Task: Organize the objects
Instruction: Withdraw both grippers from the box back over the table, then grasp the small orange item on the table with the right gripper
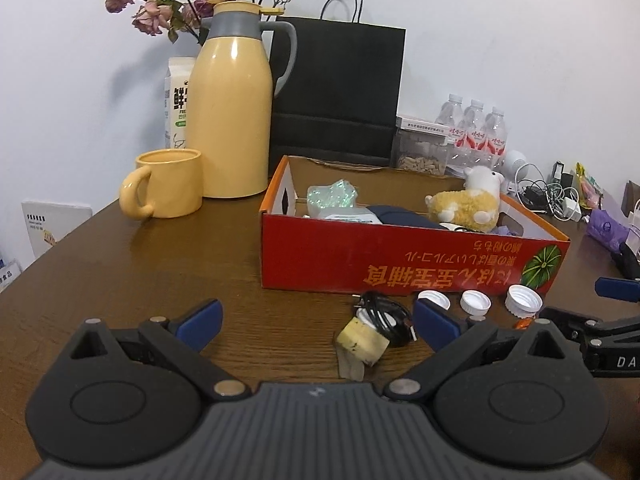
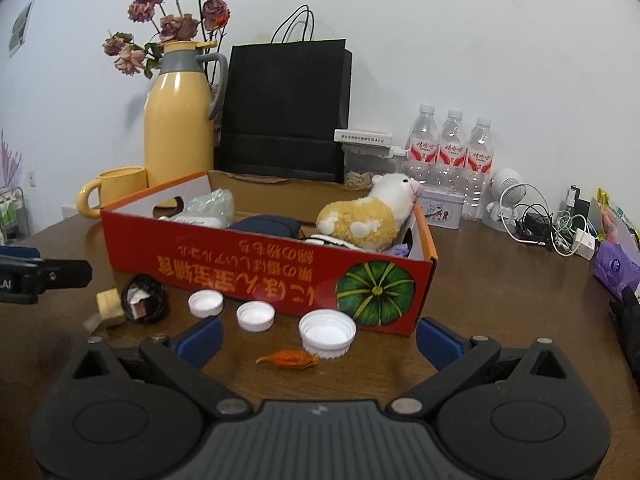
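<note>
Bottle caps [image 2: 256,316] line the table's near edge before the red box [image 2: 260,272], nearest the right gripper [image 2: 318,340], both grippers wide open, empty.

Dark brown wooden tabletop [image 2: 500,280], glossy, rounded at the left edge. Plain white wall [image 2: 440,40] behind, meeting a second wall at a corner on the left. Small picture [image 2: 20,28] fixed high on that left wall. Soft, even light, with faint shadows cast on the wall. Low shelf [image 2: 12,216] beyond the tabletop's left edge.
</note>
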Action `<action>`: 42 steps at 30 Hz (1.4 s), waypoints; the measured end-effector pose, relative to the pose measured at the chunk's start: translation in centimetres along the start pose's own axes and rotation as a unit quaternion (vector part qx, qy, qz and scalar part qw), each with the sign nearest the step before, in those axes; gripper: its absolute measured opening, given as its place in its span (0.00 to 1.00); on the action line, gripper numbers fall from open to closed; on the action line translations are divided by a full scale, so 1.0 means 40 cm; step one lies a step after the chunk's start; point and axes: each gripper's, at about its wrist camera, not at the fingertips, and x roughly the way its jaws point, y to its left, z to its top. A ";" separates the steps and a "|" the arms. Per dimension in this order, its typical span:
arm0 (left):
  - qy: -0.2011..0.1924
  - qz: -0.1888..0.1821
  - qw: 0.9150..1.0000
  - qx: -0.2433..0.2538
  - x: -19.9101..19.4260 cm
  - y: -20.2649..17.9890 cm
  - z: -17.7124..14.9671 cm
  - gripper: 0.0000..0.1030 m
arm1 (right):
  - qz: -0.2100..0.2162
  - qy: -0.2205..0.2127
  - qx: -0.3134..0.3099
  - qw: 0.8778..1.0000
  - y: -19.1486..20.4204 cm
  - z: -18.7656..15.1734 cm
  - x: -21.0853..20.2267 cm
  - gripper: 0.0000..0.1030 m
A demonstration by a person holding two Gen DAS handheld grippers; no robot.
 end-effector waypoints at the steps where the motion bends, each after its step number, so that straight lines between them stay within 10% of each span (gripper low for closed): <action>1: 0.000 0.000 1.000 -0.002 -0.001 0.002 0.000 1.00 | 0.002 0.002 0.000 1.000 0.001 -0.001 -0.001 1.00; 9: 0.010 -0.002 1.000 -0.001 0.007 0.000 -0.001 1.00 | 0.008 0.033 0.003 0.999 0.004 -0.006 0.011 0.98; 28: 0.012 0.000 1.000 -0.002 0.009 0.000 -0.003 1.00 | 0.043 0.097 0.020 0.994 0.018 0.011 0.109 0.39; 42: 0.020 0.005 1.000 -0.002 0.017 0.000 -0.008 1.00 | 0.037 0.040 0.009 0.998 0.023 0.015 0.058 0.38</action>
